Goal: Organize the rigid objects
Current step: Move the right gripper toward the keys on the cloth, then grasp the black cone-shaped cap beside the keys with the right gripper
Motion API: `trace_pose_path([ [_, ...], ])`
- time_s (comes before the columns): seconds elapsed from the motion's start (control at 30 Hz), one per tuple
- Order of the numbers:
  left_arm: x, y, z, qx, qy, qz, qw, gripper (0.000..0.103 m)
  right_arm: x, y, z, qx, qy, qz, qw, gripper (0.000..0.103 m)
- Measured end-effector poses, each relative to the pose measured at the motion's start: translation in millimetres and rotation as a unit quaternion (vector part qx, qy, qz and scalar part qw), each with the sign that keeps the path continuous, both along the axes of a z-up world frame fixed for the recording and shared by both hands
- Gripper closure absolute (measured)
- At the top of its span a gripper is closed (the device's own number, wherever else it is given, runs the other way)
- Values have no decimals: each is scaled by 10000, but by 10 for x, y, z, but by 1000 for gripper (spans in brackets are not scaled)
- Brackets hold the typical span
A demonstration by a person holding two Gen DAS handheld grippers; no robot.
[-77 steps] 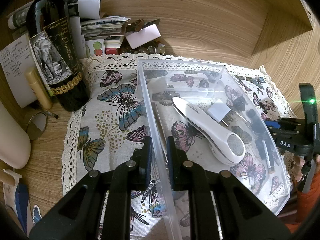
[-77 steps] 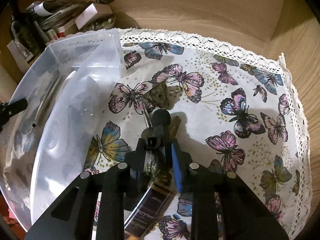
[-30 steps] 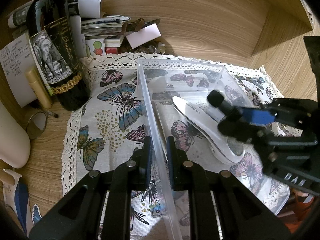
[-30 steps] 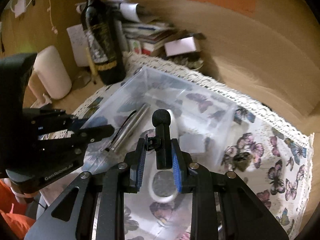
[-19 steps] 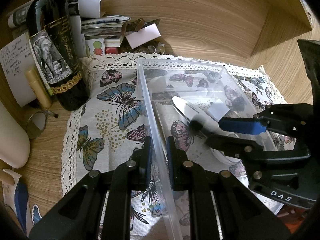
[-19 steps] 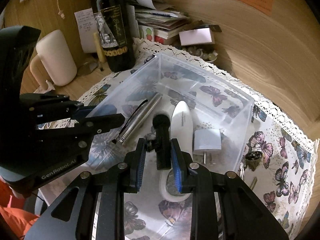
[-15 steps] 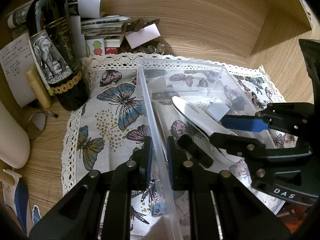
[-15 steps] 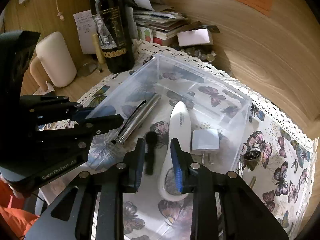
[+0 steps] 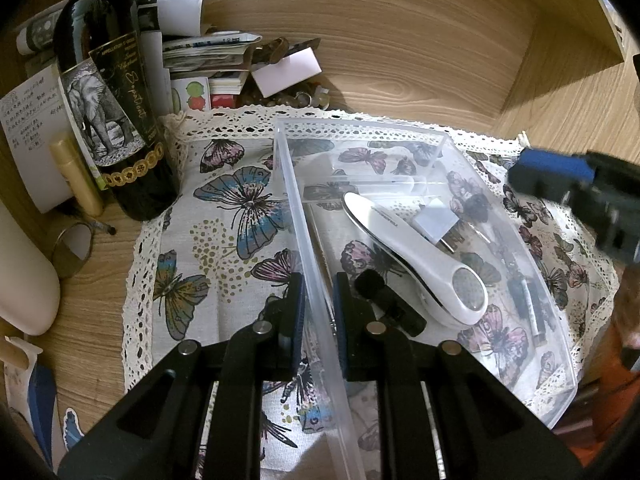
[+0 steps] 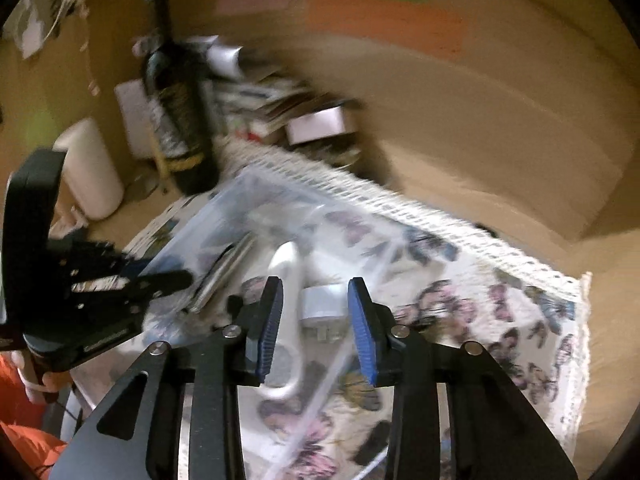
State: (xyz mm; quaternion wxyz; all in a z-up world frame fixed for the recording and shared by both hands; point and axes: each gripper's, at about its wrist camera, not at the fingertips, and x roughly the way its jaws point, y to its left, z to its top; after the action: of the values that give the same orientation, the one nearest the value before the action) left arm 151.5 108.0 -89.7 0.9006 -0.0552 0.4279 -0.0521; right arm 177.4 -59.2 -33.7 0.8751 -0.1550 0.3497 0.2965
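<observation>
Black clip mic (image 9: 384, 300): lay flat on the floor of the clear bin (image 9: 448, 148), by the wall the left tongs held; long axis slanted, foam head toward the wine-bottle corner of the worktop.
White handheld device (image 9: 416, 256): just beside it, roughly parallel.
White plug (image 9: 434, 222): past the device.
Left tongs (image 9: 318, 312): narrow, clamped on the bin's wall.
Right tongs (image 10: 316, 326): wide, holding nothing, above the bin; view blurred.
Wine bottle (image 9: 108, 92): upright off the bin's far-left corner.
</observation>
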Motion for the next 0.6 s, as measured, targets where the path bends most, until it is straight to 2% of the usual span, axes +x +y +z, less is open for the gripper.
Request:
trace_pose_path([
  [0.13,-1,1,0,2,3,-1,10000,89,124,-258,99,154,-112,-413,9990,66],
  [0.27,-1,-2,0,12,0,-1,10000,89,246,-442,73,179,-88,-742,9970,63],
  [0.6,1,-9,8,41,18,4,10000,89,598,-666,-475,-117,618,-1171,9911,63],
])
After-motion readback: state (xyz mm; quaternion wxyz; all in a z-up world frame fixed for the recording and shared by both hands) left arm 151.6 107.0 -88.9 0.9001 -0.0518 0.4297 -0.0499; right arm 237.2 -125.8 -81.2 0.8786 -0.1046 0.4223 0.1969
